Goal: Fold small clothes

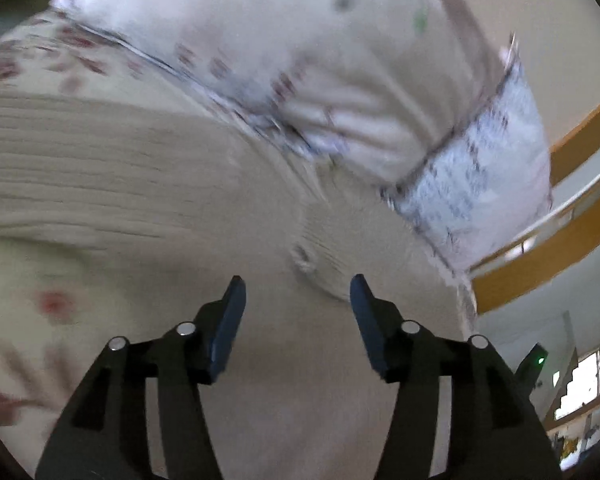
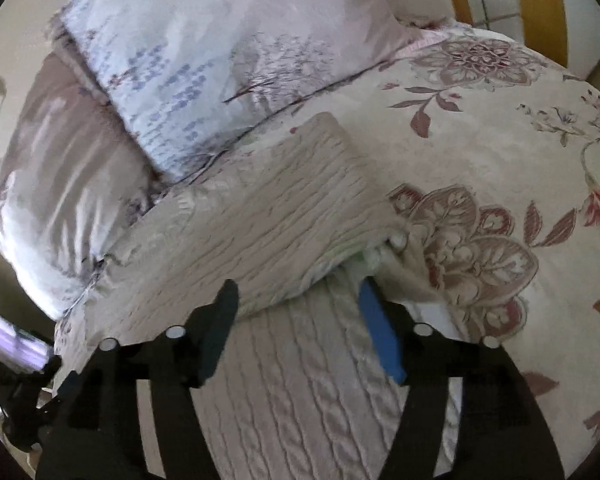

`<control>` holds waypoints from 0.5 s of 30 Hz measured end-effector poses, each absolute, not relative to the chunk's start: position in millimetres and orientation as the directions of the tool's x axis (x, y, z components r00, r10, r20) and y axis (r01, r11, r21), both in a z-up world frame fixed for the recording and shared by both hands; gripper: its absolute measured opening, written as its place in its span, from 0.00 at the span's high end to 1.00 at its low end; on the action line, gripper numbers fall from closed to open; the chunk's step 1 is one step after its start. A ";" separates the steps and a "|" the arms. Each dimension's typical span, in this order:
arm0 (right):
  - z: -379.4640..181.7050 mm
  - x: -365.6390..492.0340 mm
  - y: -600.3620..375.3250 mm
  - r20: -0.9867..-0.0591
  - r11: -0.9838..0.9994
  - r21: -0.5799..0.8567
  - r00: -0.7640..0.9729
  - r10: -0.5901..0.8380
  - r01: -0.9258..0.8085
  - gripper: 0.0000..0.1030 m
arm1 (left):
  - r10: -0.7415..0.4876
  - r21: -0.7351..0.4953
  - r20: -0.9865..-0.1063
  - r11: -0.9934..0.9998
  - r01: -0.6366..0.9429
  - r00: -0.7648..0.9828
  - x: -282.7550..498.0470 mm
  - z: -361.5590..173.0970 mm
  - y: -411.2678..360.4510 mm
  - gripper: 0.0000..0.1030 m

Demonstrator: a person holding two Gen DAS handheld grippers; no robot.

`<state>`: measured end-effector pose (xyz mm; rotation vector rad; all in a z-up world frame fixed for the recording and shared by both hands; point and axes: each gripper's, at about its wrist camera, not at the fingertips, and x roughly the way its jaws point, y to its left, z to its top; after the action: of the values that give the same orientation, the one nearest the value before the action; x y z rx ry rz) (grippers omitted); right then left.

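Note:
A beige cable-knit sweater [image 2: 268, 216] lies on the flowered bed cover, one part folded over the rest. My right gripper [image 2: 296, 292] is open and empty just above the sweater's near part, its fingers on either side of the fold's edge. In the blurred left wrist view the same sweater [image 1: 148, 176] fills the middle. My left gripper [image 1: 298, 284] is open and empty above it, close to a small puckered spot in the knit [image 1: 302, 258].
A pale printed pillow [image 2: 204, 52] and a bunched quilt [image 2: 52, 168] lie past the sweater. The flowered bed cover [image 2: 500, 168] spreads to the right. A wooden headboard [image 2: 536, 4] stands behind; it also shows in the left wrist view [image 1: 540, 264].

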<state>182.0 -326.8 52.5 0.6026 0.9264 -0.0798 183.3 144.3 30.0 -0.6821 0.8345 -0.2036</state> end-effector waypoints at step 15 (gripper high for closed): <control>48.4 173.5 -303.8 -0.721 0.857 0.485 0.634 0.280 0.172 0.32 | -0.138 -0.716 -0.631 0.483 -0.504 0.764 109.9 -1.0 320.1 0.55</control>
<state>173.5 -303.8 48.4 0.5557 0.8939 0.0652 109.9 320.1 -1.0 -1.0634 0.6957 0.2465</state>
